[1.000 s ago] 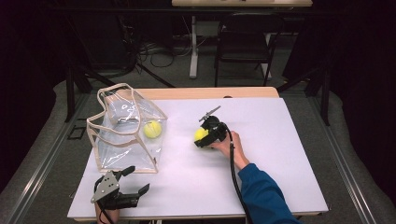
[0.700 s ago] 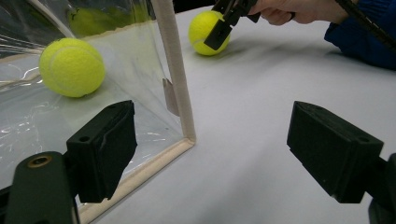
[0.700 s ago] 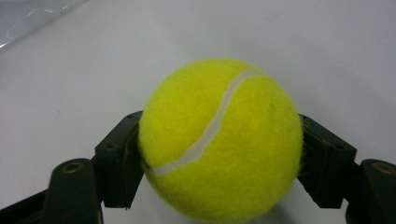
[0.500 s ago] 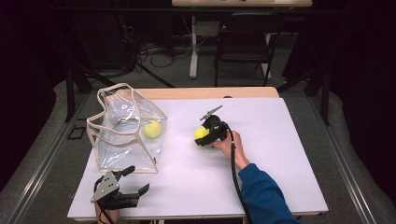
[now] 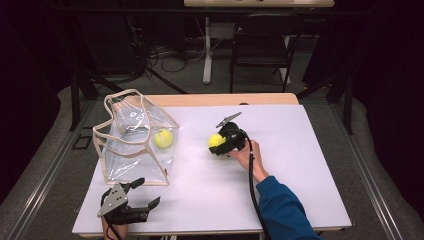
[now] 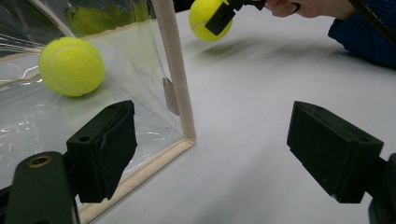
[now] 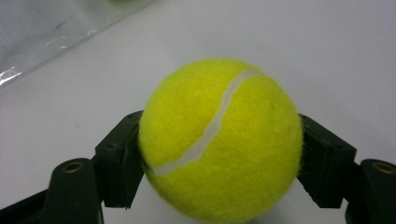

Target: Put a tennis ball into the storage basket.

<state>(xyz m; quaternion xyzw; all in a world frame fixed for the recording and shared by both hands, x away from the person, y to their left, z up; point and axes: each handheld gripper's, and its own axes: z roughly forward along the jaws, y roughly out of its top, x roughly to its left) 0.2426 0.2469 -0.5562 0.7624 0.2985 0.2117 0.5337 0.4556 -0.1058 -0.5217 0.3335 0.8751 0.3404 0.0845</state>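
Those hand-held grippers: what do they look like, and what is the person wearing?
Each has two blocky black jaws. The left gripper carries a grey three-cornered plate; the right gripper has one too and trails a black cable. The right arm wears a blue sleeve.

Yellow tennis ball (image 7: 219,140) between claw (image 7: 219,161) pads, above white table (image 5: 300,150)

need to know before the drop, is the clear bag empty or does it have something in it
Not empty: one tennis ball already lies inside the clear bag, seen through its wall.
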